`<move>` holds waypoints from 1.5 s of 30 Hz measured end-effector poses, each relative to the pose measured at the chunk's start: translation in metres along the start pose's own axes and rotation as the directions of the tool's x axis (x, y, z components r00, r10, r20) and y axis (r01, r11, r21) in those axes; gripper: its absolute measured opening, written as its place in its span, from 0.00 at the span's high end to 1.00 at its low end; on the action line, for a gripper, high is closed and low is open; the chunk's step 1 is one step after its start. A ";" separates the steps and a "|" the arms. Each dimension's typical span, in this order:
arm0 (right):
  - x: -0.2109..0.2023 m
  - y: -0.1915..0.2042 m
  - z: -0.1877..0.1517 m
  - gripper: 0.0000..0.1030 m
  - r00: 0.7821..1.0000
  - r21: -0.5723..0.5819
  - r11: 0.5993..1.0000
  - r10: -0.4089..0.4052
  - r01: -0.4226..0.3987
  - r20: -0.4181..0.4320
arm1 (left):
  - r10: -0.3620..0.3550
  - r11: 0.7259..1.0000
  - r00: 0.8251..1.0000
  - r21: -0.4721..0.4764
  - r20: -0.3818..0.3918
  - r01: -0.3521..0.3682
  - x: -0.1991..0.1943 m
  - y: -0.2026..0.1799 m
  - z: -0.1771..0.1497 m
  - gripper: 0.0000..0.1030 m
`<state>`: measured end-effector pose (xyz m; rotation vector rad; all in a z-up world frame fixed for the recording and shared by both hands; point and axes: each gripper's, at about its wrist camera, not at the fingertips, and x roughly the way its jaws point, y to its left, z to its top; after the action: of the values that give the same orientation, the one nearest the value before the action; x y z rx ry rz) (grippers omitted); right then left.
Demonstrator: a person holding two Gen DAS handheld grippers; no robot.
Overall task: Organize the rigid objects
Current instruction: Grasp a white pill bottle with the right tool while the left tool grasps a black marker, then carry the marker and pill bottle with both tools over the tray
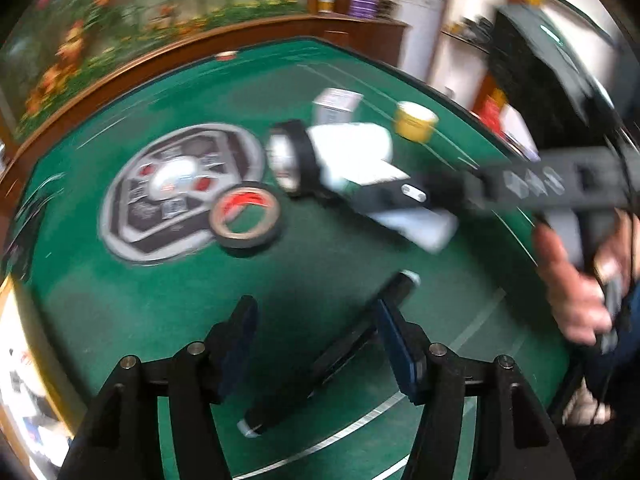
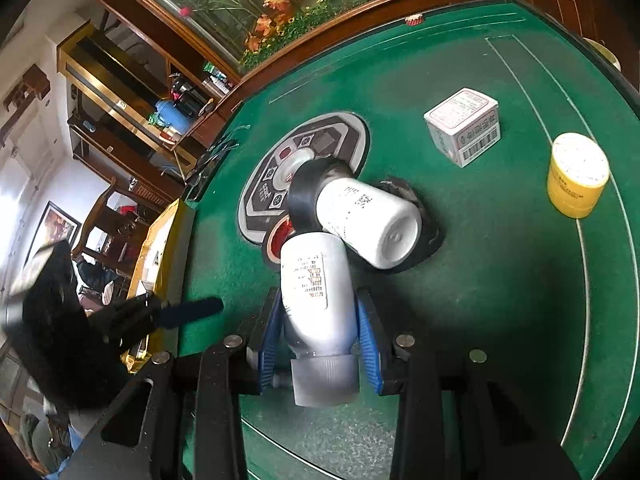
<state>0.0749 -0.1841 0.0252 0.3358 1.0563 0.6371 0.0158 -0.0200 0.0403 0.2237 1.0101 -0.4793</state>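
On the green counter (image 2: 500,260), the right gripper (image 2: 320,340) has its blue fingers (image 2: 368,344) closed on a white bottle (image 2: 316,292), near a second white bottle (image 2: 368,224) ringed by black tape. The left gripper (image 1: 320,344) hangs with fingers (image 1: 400,352) partly apart and holding nothing, above a black marker (image 1: 332,360) lying on the counter between them, untouched.

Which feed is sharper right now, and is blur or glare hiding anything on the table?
Left wrist view: motion-smeared throughout; the tape roll and marker are soft, and the white bottles are blown out by glare. Right wrist view: sharp; labels on the held bottle and box show, the yellow jar is crisp, only the left gripper is blurred. Both bend straight lines at the edges.
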 end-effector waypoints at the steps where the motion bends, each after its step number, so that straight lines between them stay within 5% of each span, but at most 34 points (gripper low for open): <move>1: -0.001 0.000 0.000 0.67 1.000 0.000 1.000 -0.003 0.003 0.002 | -0.005 0.999 1.000 0.033 0.001 0.005 -0.002 -0.006 -0.002 0.38; 8: -0.001 0.002 0.000 0.67 1.000 -0.007 1.000 0.007 -0.007 -0.002 | 0.011 0.986 0.999 0.166 -0.050 -0.002 0.007 -0.030 -0.015 0.39; 9: -0.001 0.001 0.000 0.67 1.000 -0.005 1.000 0.006 -0.006 -0.004 | 0.006 0.984 0.998 0.177 -0.057 0.004 0.009 -0.032 -0.017 0.44; 10: 0.000 0.001 0.000 0.67 1.000 -0.004 1.000 0.006 -0.006 -0.005 | 0.005 0.982 0.998 0.187 -0.065 0.007 0.011 -0.034 -0.019 0.61; 12: 0.000 0.001 0.000 0.67 1.000 -0.006 1.000 0.006 -0.006 -0.008 | 0.019 0.981 0.998 0.194 -0.063 -0.006 0.014 -0.036 -0.024 0.69; 19: 0.003 0.005 0.000 0.67 1.000 -0.020 1.000 0.006 -0.007 -0.022 | 0.082 0.997 0.996 -0.002 -0.031 -0.082 0.007 -0.018 -0.034 0.86; 22: 0.004 0.006 -0.002 0.67 1.000 -0.032 0.999 -0.002 0.002 -0.028 | 0.154 0.986 0.988 -0.055 -0.020 -0.155 0.002 -0.017 -0.044 0.86; 26: 0.011 0.009 -0.006 0.67 0.998 -0.054 0.998 -0.036 0.034 -0.046 | 0.214 0.977 0.976 -0.010 -0.022 -0.215 0.004 -0.034 -0.047 0.86; 31: 0.017 0.013 -0.009 0.67 0.996 -0.085 0.995 -0.056 0.050 -0.072 | 0.230 0.973 0.973 0.001 -0.016 -0.230 0.008 -0.037 -0.042 0.85; 33: 0.019 0.015 -0.011 0.67 0.995 -0.102 0.993 -0.067 0.059 -0.077 | 0.209 0.978 0.978 -0.018 0.008 -0.209 0.007 -0.032 -0.043 0.86; 37: 0.021 0.017 -0.012 0.67 0.995 -0.112 0.993 -0.055 0.045 -0.086 | 0.067 0.983 0.997 -0.172 0.042 -0.059 -0.001 -0.003 -0.043 0.86; 45: 0.015 0.020 -0.010 0.67 0.998 -0.112 0.994 -0.028 0.021 -0.063 | 0.025 0.960 0.988 -0.281 0.155 0.020 -0.033 0.010 -0.043 0.86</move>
<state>0.0644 -0.1591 0.0205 0.2065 1.0806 0.6857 -0.0266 0.0153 0.0456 -0.0675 0.9112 -0.3398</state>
